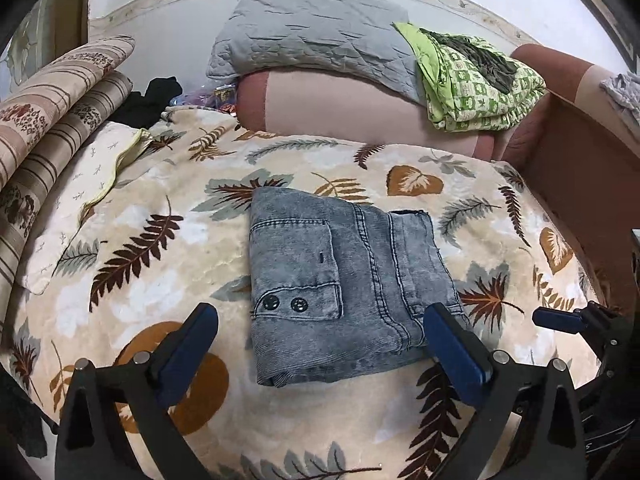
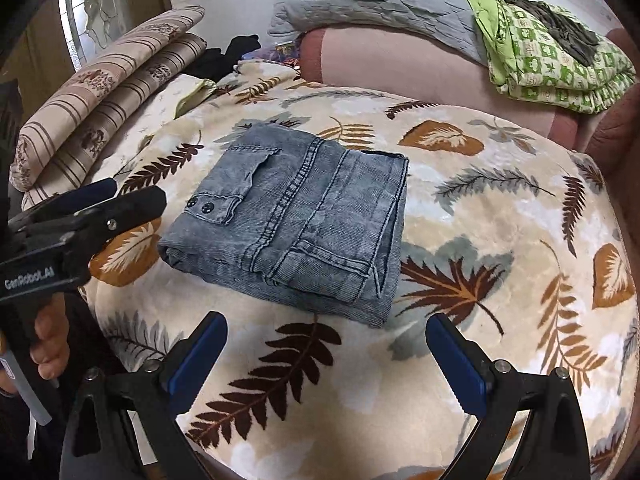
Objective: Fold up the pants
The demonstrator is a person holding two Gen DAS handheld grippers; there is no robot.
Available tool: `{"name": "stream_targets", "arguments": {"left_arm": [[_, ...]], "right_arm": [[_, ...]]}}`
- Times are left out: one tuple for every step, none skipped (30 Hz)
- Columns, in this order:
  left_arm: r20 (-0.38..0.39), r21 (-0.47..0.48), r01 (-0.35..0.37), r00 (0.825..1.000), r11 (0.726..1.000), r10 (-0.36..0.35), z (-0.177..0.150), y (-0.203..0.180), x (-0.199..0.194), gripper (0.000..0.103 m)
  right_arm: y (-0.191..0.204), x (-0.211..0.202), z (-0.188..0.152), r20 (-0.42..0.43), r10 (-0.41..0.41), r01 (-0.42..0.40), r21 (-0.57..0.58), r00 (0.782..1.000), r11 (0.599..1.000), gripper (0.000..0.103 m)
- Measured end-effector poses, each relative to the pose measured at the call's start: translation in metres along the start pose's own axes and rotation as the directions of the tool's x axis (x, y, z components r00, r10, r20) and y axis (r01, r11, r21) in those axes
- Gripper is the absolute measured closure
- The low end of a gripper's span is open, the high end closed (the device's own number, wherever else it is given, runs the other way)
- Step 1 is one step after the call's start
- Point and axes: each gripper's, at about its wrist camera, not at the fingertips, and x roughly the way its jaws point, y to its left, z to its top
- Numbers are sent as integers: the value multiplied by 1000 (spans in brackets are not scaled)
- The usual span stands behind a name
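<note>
The grey-blue denim pants (image 1: 344, 288) lie folded into a compact rectangle on the leaf-patterned blanket (image 1: 168, 248), a snap pocket facing up. My left gripper (image 1: 320, 316) is open and empty, hovering over the near edge of the pants, its right finger (image 1: 452, 344) above the fabric. In the right wrist view the pants (image 2: 296, 220) lie ahead of my right gripper (image 2: 326, 330), which is open and empty just short of their near edge. The left gripper (image 2: 120, 196) shows there at the left, held in a hand.
Striped cushions (image 1: 60, 120) and a pale pillow (image 1: 80, 208) lie at the left. A pink bolster (image 1: 340, 100), grey pillow (image 1: 316, 36) and folded green cloth (image 1: 480, 80) sit at the back. A brown bed frame (image 1: 580, 168) borders the right.
</note>
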Motion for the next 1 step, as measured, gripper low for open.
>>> {"name": "stream_targets", "arguments": {"left_arm": [[-2, 6, -1, 1000, 1000, 1, 2, -2, 2, 1]], "right_arm": [[0, 1, 1, 1, 1, -1, 2, 1000, 1000, 2]]}}
